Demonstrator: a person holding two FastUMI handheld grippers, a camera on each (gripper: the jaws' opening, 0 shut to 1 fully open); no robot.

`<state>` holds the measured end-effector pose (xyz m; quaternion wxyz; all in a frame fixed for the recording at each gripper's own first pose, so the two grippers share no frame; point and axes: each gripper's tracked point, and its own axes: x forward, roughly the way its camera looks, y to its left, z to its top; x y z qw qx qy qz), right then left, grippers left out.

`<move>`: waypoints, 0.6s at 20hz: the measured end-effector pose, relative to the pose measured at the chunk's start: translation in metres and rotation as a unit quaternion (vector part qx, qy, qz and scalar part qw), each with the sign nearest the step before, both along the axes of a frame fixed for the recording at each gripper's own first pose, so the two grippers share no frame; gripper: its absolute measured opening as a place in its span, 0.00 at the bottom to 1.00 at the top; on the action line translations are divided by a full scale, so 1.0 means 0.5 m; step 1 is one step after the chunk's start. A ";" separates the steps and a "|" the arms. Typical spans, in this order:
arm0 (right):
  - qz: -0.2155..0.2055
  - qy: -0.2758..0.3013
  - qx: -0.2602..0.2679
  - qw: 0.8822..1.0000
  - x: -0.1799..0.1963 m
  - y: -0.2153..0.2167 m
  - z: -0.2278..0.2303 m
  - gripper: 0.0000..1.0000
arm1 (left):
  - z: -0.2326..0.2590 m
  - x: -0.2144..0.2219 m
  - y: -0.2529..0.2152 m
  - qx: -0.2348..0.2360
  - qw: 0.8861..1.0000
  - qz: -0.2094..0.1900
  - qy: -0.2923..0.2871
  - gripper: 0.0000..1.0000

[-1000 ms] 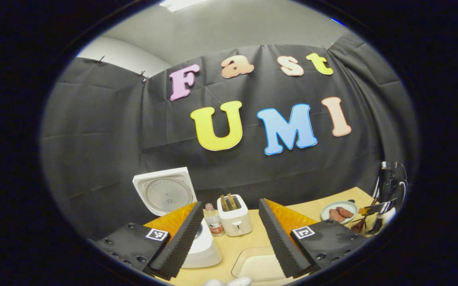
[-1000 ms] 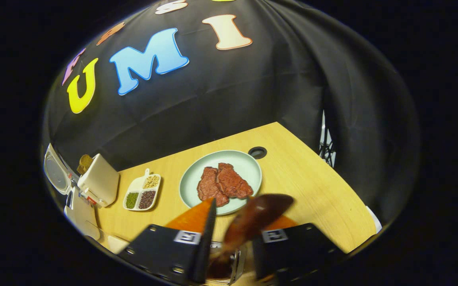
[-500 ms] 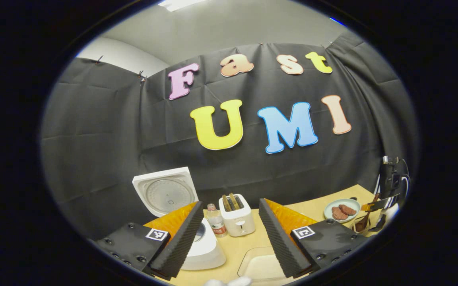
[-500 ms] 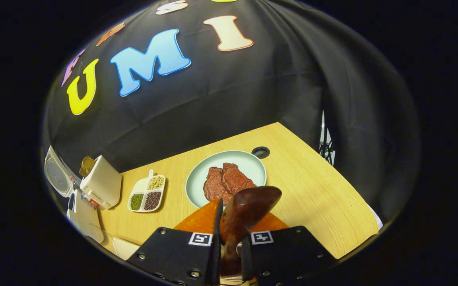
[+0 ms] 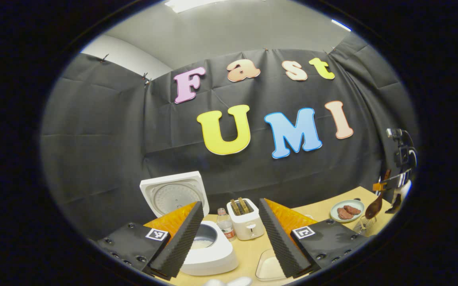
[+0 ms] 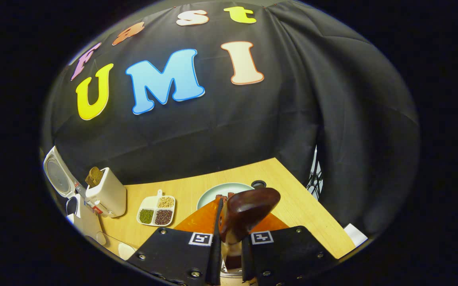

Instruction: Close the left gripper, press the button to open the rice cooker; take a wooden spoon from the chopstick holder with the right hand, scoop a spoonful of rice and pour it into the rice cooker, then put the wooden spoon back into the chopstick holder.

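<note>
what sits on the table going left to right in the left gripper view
open rice cooker → water bottle → toaster → clear tray → plate of meat → wooden spoon, held above the table by the right gripper

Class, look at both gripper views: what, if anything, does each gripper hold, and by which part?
The right gripper clamps the wooden spoon by its handle just below the bowl. The left gripper is open and holds nothing.
</note>
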<state>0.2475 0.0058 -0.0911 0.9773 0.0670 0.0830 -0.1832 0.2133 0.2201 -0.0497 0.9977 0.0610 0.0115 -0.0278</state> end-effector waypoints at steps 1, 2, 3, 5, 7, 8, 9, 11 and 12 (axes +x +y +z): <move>0.004 -0.007 -0.009 1.000 -0.004 0.022 0.029 0.21 | 0.000 -0.002 0.008 0.001 1.000 -0.002 -0.004 0.96; 0.010 -0.013 -0.019 1.000 -0.005 0.047 0.058 0.21 | -0.001 -0.003 0.015 0.000 1.000 -0.005 -0.006 0.96; 0.017 -0.020 -0.028 0.999 -0.009 0.075 0.085 0.21 | -0.005 -0.005 0.020 -0.001 1.000 -0.008 -0.007 0.97; 0.034 -0.039 -0.041 0.998 -0.012 0.140 0.134 0.17 | -0.008 -0.002 0.027 -0.008 1.000 -0.019 -0.008 0.98; 0.052 -0.053 -0.053 0.996 -0.018 0.209 0.169 0.21 | -0.016 -0.008 0.035 -0.017 0.999 -0.027 -0.006 0.99; 0.065 -0.054 -0.059 0.995 -0.016 0.247 0.178 0.21 | -0.016 -0.010 0.043 -0.018 0.999 -0.027 -0.007 0.99; 0.079 -0.054 -0.063 0.993 -0.014 0.288 0.184 0.21 | -0.018 -0.013 0.053 -0.019 0.999 -0.027 -0.008 0.99; 0.108 -0.048 -0.073 0.990 -0.013 0.368 0.179 0.21 | -0.024 -0.020 0.071 -0.023 0.999 -0.025 -0.008 0.99; 0.124 -0.049 -0.076 0.988 -0.012 0.411 0.176 0.21 | -0.026 -0.024 0.080 -0.026 0.999 -0.025 -0.006 0.99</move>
